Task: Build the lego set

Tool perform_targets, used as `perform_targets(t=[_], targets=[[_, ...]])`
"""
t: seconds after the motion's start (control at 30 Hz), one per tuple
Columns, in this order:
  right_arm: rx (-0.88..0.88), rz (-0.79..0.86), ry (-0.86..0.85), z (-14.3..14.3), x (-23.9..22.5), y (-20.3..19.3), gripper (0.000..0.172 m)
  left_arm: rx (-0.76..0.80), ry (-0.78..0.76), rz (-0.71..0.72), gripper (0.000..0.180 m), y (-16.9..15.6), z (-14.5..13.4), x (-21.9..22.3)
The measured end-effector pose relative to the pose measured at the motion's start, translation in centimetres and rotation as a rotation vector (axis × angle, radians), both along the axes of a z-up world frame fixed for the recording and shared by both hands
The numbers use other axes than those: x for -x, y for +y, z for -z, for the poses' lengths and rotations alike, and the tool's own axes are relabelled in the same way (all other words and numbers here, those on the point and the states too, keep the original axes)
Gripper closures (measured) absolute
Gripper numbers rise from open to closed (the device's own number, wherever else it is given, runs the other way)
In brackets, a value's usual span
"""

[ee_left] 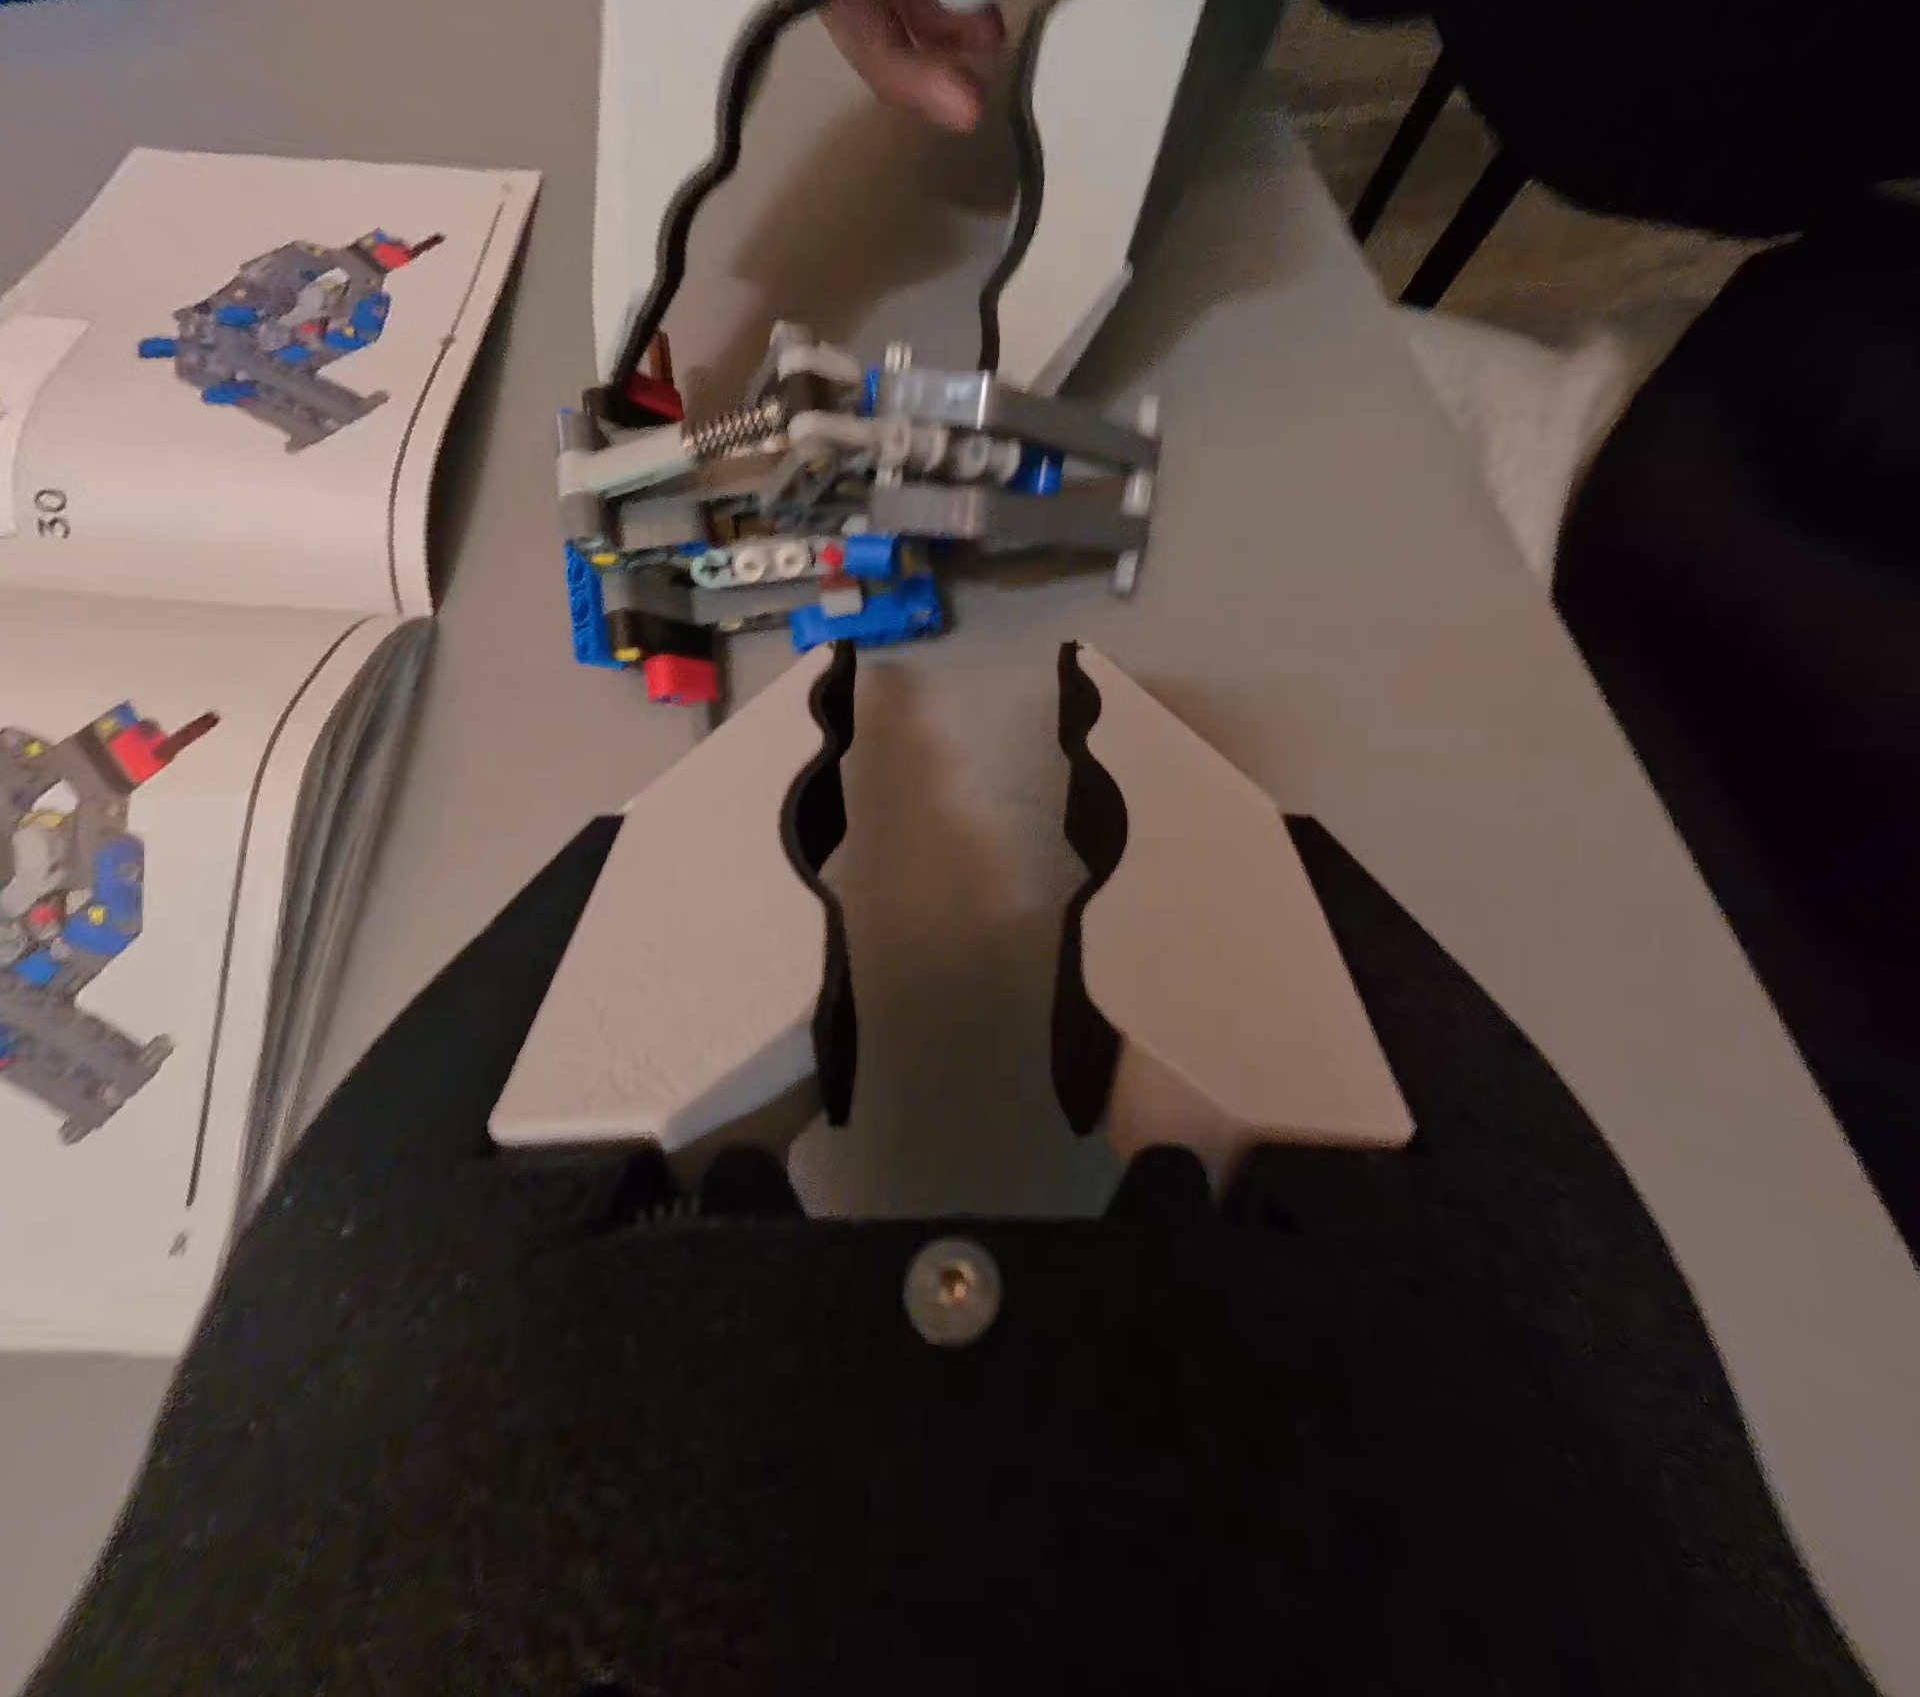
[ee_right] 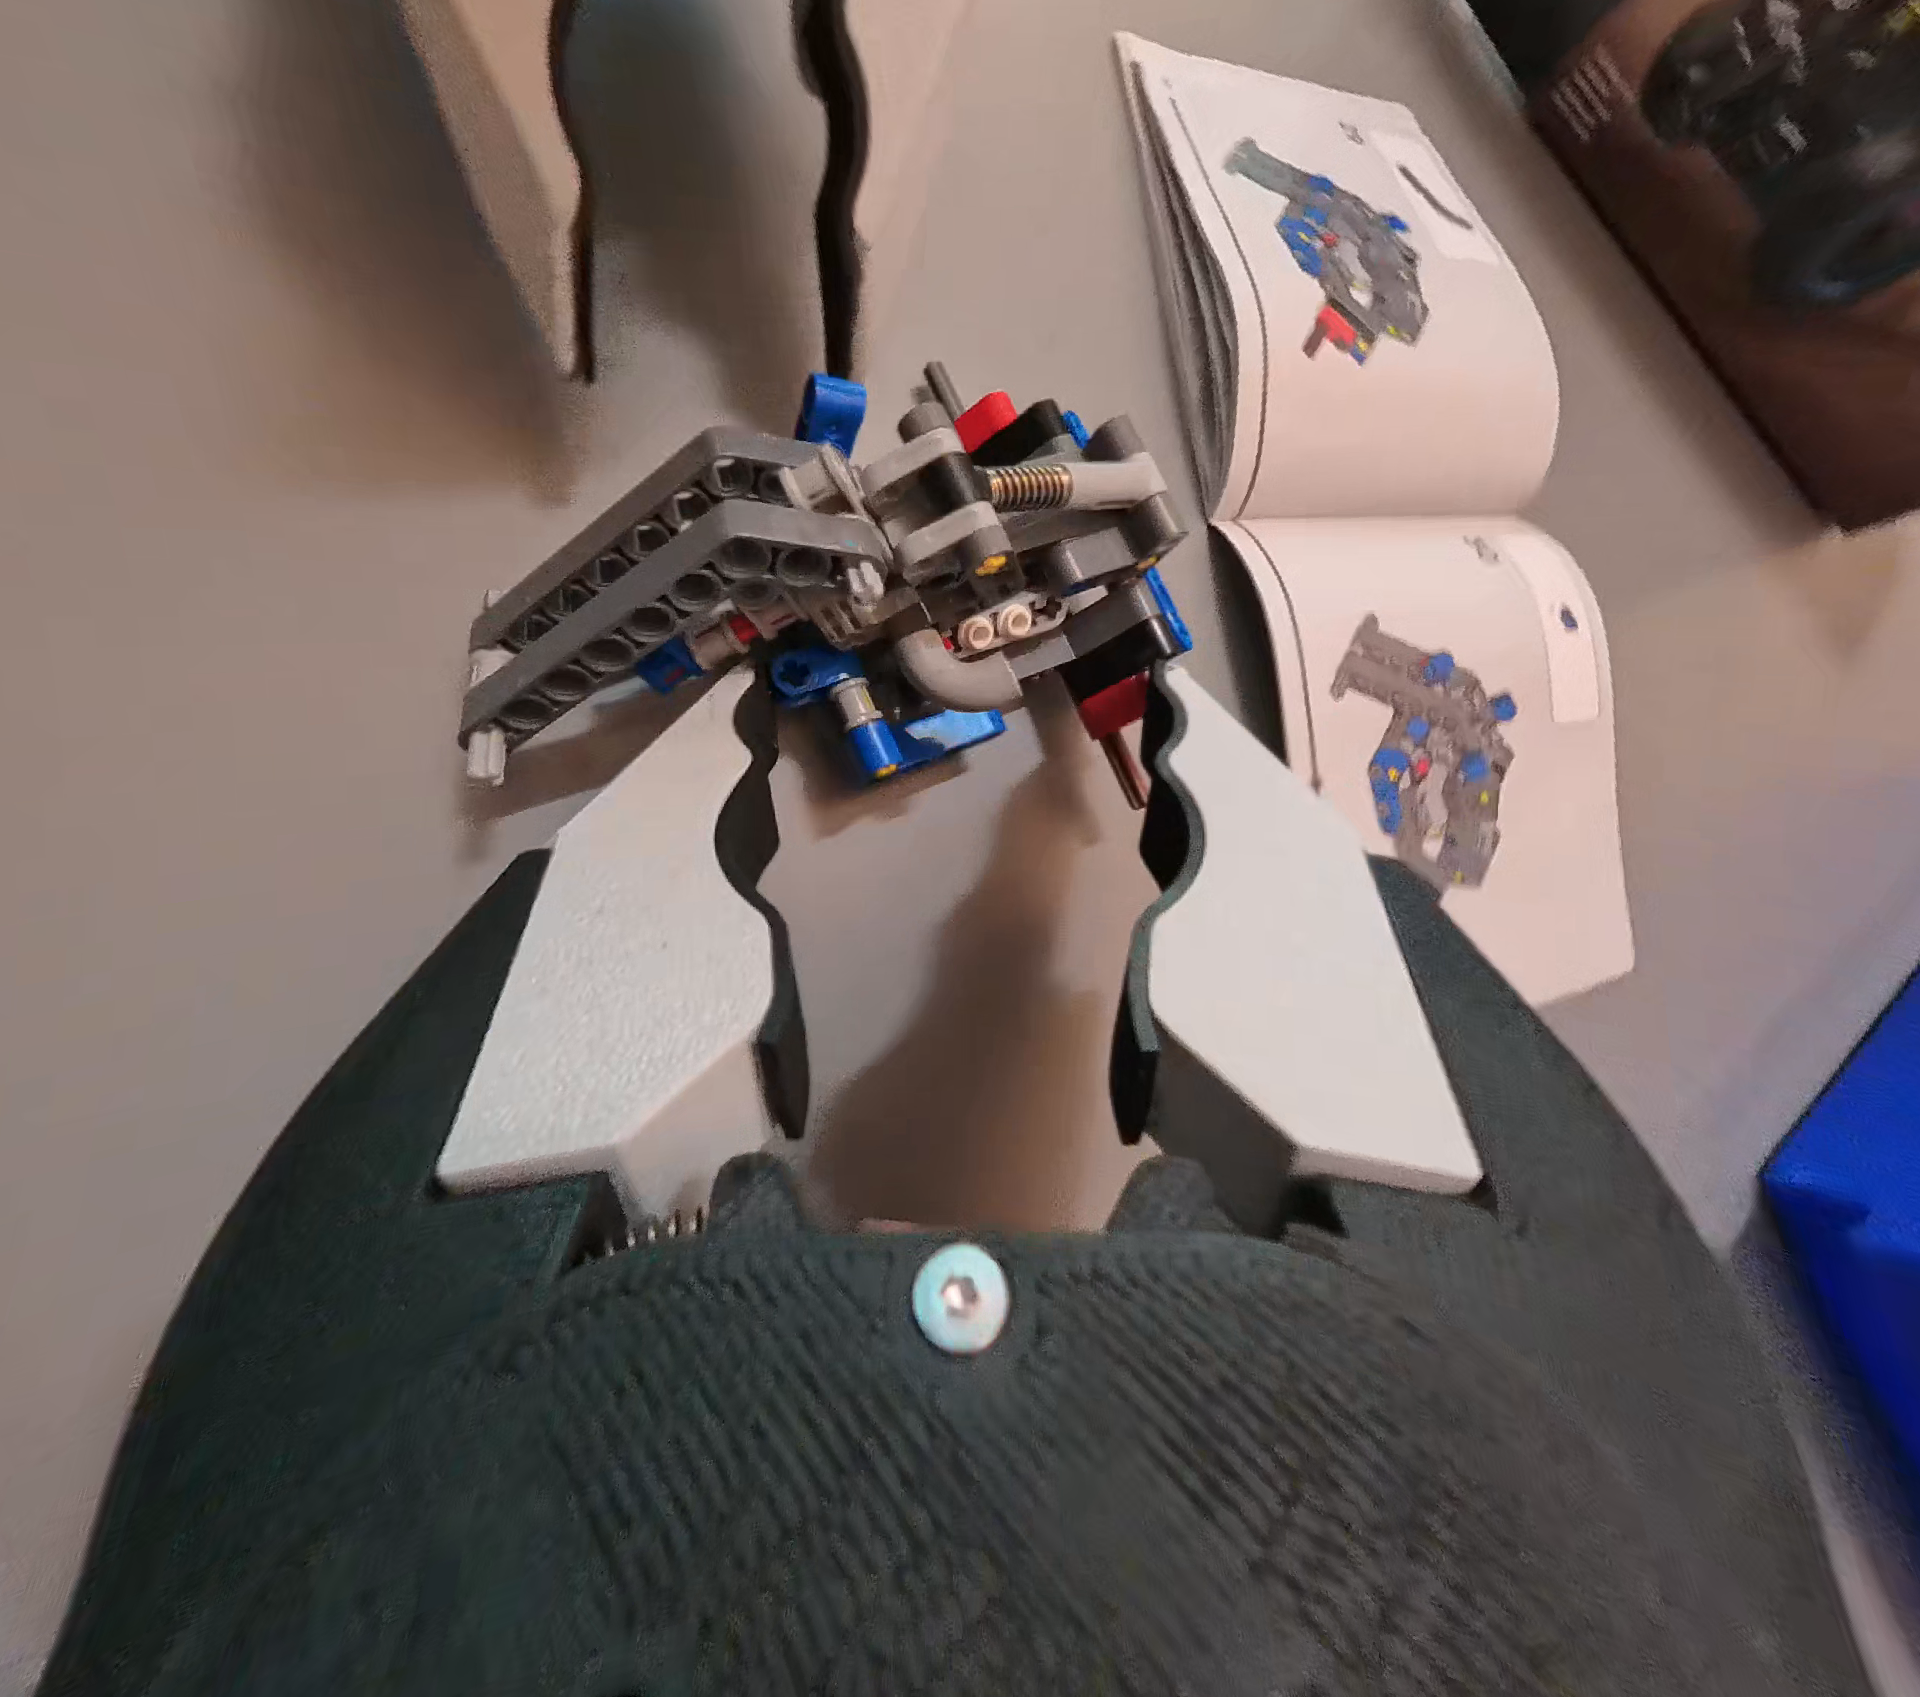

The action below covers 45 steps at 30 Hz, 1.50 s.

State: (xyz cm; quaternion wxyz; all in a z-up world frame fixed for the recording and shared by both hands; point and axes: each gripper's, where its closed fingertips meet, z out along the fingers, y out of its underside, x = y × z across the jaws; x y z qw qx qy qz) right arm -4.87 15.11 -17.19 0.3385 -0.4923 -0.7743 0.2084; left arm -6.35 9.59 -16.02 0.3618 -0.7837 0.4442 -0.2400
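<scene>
The little grey-and-blue brick build (ee_right: 831,598) sits on the grey table (ee_left: 1299,712) by the open booklet (ee_right: 1403,421); the right gripper (ee_right: 951,691) straddles it, jaws wide and not clamping; the left gripper (ee_left: 956,655) hovers just short, half-spread, empty.

Grey tabletop (ee_left: 1299,608), dark chair legs (ee_left: 1434,193)

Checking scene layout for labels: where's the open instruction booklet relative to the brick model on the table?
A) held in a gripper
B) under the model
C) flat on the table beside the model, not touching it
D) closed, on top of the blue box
C: the open instruction booklet lies flat on the table beside the brick model, with bare table between them in the left wrist view.
</scene>
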Motion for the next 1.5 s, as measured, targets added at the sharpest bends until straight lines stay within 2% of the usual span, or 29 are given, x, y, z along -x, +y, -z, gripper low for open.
perform_targets(t=[0.1, 0.17, 0.27, 0.3, 0.37, 0.47, 0.6, 0.7, 0.83, 0.97, 1.13, 1.2, 1.27, 1.43, 1.5], targets=[[0.055, 0.218, 0.019, 0.1, -0.1, -0.5, 0.103, -0.014, -0.035, 0.004, 0.146, 0.2, -1.0, -0.6], [0.135, 0.381, 0.049, 0.2, 0.0, -1.0, 0.110, -0.037, -0.024, -0.015, 0.148, 0.5, -1.4, -0.4], [0.246, 0.485, 0.109, 0.0, 0.6, -2.4, 0.117, -0.070, -0.003, -0.011, 0.152, 0.7, -1.8, 0.0], [0.256, 0.488, 0.121, -0.2, 0.8, -2.8, 0.113, -0.084, 0.022, -0.001, 0.153, 0.6, -1.7, 0.2], [0.253, 0.435, 0.095, -0.4, 0.4, -3.6, 0.106, -0.117, 0.087, 0.010, 0.154, 0.5, -1.2, 0.9], [0.183, 0.315, 0.005, -1.4, -1.8, -3.5, 0.099, -0.146, 0.099, 0.036, 0.155, -0.2, -1.2, 0.8], [0.026, 0.049, 0.109, -5.1, -2.1, -2.2, 0.100, -0.178, 0.090, 0.037, 0.155, -0.6, -1.7, 0.6], [0.085, -0.079, 0.076, -4.0, -1.1, -2.1, 0.091, -0.172, 0.089, 0.002, 0.152, -0.6, -1.7, 0.5], [0.013, -0.058, 0.016, -2.9, -0.4, -1.0, 0.079, -0.235, 0.092, -0.125, 0.151, -1.1, -2.5, 1.6], [-0.036, -0.132, 0.056, -2.1, 0.1, -1.6, 0.086, -0.350, 0.140, -0.239, 0.154, -3.6, -2.5, 3.6], [0.018, -0.243, 0.034, -0.9, 0.7, -2.3, 0.096, -0.309, 0.100, -0.384, 0.156, -7.3, -2.6, 9.2], [-0.015, -0.225, 0.008, -0.5, 1.0, -2.0, 0.095, -0.290, 0.127, -0.426, 0.156, -8.7, -2.3, 12.0], [-0.056, -0.229, -0.002, -0.1, 1.1, -2.4, 0.104, -0.270, 0.174, -0.450, 0.156, -10.1, -1.8, 14.1], [-0.114, -0.084, 0.043, -0.2, 1.8, -2.7, 0.114, -0.270, 0.230, -0.459, 0.156, -12.8, -1.4, 16.3], [-0.132, -0.027, 0.046, -0.3, 1.7, -2.7, 0.115, -0.277, 0.277, -0.547, 0.156, -13.8, -2.1, 19.2]])
